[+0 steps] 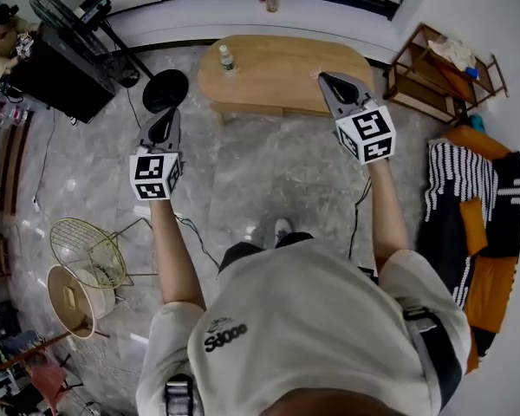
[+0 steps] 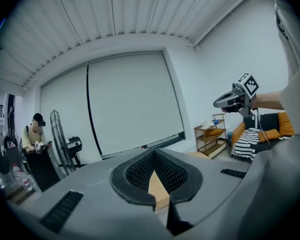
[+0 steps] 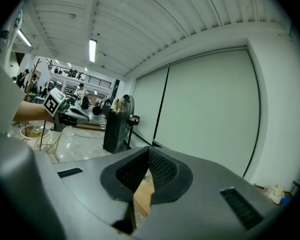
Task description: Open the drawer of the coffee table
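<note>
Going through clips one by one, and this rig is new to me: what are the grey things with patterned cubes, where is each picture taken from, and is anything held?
A person holds a two-jaw gripper in each hand; the cubes are part of them. The head view comes from a camera on the person's head, looking down on the left gripper and right gripper. The two gripper views come from cameras riding on each gripper, looking along its jaws. Both are shut and empty. Ahead stands a wooden table with a bottle on it; no drawer shows.

Grey marble floor (image 1: 243, 180), white roller blinds (image 2: 130, 104), wooden shelf (image 1: 433, 81), orange sofa (image 1: 490, 293), standing fan (image 1: 56, 7).
</note>
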